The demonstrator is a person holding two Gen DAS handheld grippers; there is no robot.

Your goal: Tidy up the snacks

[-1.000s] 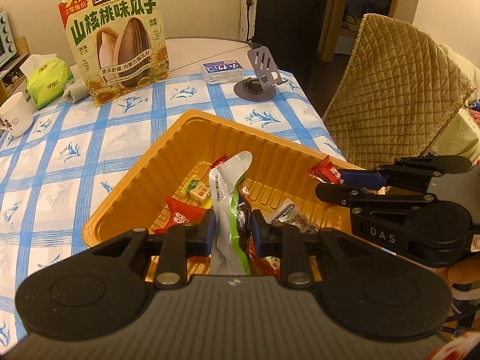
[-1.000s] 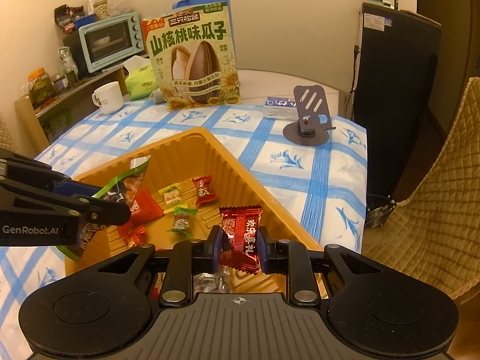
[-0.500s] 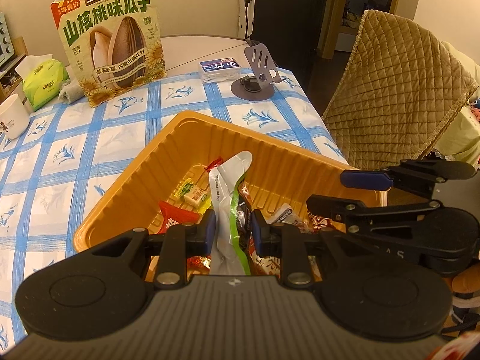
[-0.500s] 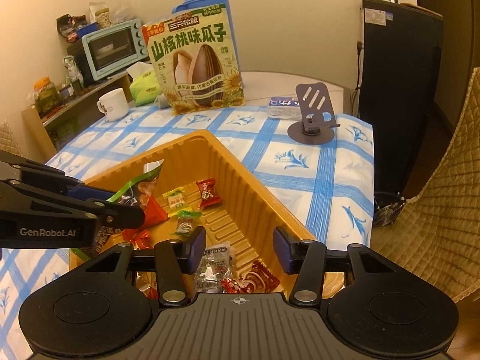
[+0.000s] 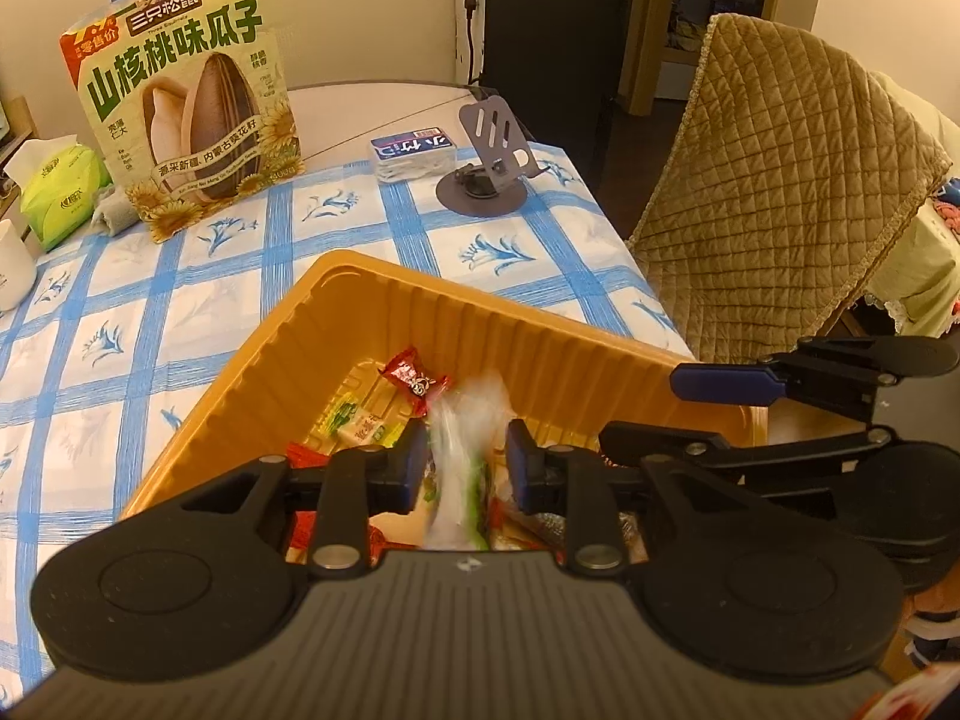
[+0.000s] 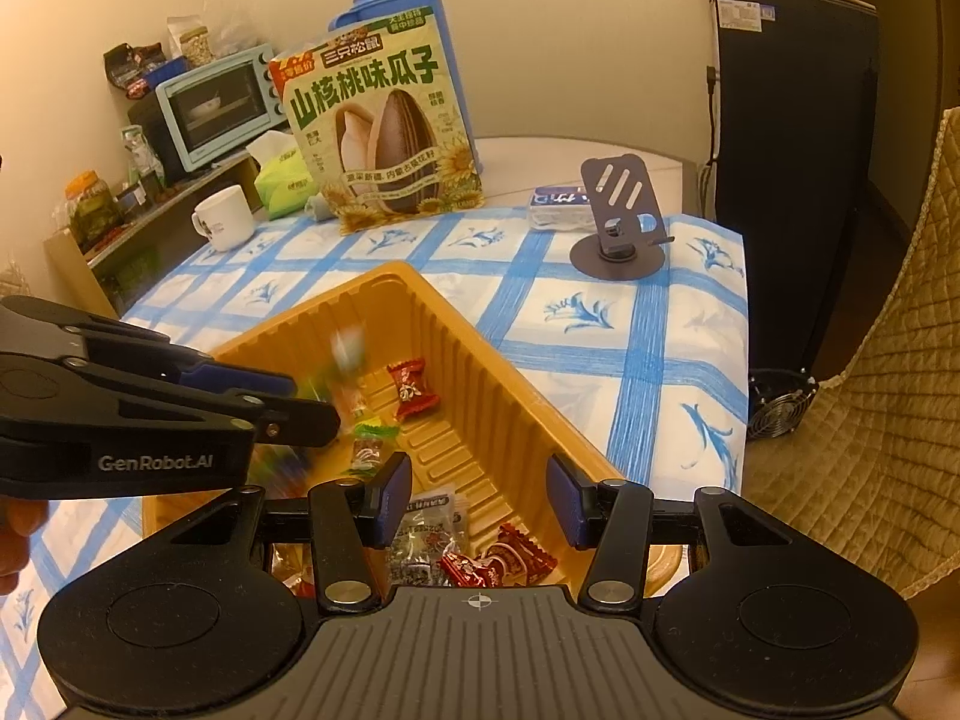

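Observation:
An orange plastic tray [image 5: 540,330] [image 6: 456,324] on the checked tablecloth holds several wrapped snacks. My left gripper [image 5: 465,465] has its jaws parted over the tray's near end. A green and white snack packet [image 5: 459,468] is blurred between them, no longer pinched. It shows blurred in the right wrist view [image 6: 345,360]. My right gripper [image 6: 477,495] is open and empty above the tray's right end, over a dark red candy [image 6: 510,558]. A red candy [image 6: 411,387] lies mid-tray.
A big sunflower seed bag [image 5: 186,102] stands at the back of the table in front of a blue flask [image 6: 396,0]. A phone stand [image 5: 486,150], a small box [image 5: 414,150], a tissue pack [image 5: 60,192] and a white mug [image 6: 222,219] are nearby. A quilted chair [image 5: 780,180] stands right.
My left gripper's jaws opened and the green and white packet came loose, now blurred in motion. My right gripper let go of the dark red candy a half second earlier and stays open.

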